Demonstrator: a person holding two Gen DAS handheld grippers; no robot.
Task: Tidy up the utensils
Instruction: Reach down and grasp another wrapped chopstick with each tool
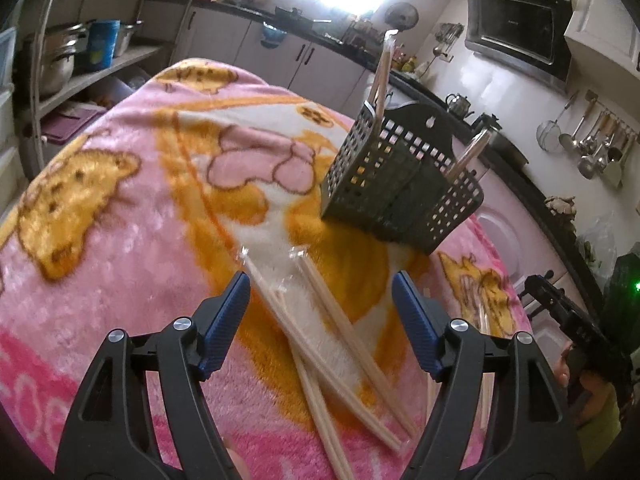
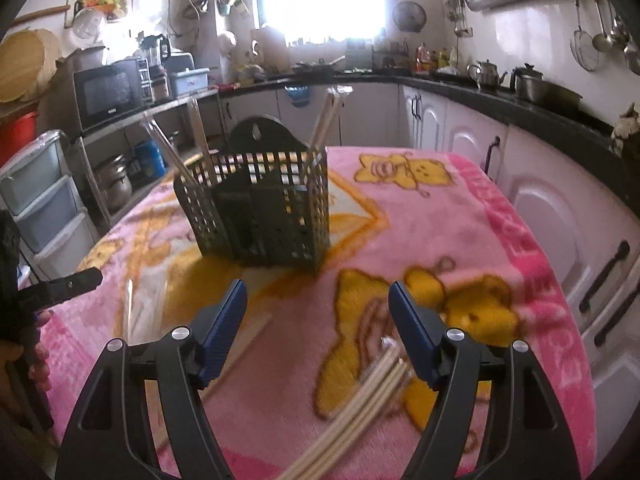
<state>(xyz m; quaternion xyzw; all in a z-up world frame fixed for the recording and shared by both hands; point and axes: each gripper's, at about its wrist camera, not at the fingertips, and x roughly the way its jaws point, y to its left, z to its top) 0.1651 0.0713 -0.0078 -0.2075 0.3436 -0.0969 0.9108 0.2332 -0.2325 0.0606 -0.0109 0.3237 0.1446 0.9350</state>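
Currently both grippers hover low over the blanket-covered counter [image 1: 120, 240], each holding nothing. Left gripper [image 1: 320, 322]: jaws spread wide, blue pads apart, poised above a crossed heap of wrapped chopsticks [image 1: 320, 344] lying flat on the pink-and-orange blanket. Right gripper [image 2: 318, 326]: jaws likewise spread, with a second bundle of chopsticks [image 2: 360, 400] lying on the blanket under and between its fingers; motion blur hides whether there is contact.

Dark green slotted utensil holder [image 1: 400, 188] stands upright on the blanket, beyond the loose chopsticks. Wrapped chopsticks already stand in it: one pair [image 1: 382, 76] at the far left corner, another [image 1: 470, 152] leaning out at the right, as the left wrist view shows them. Right wrist view shows more loose chopsticks [image 2: 136, 312] at the left, near the left gripper's tip.
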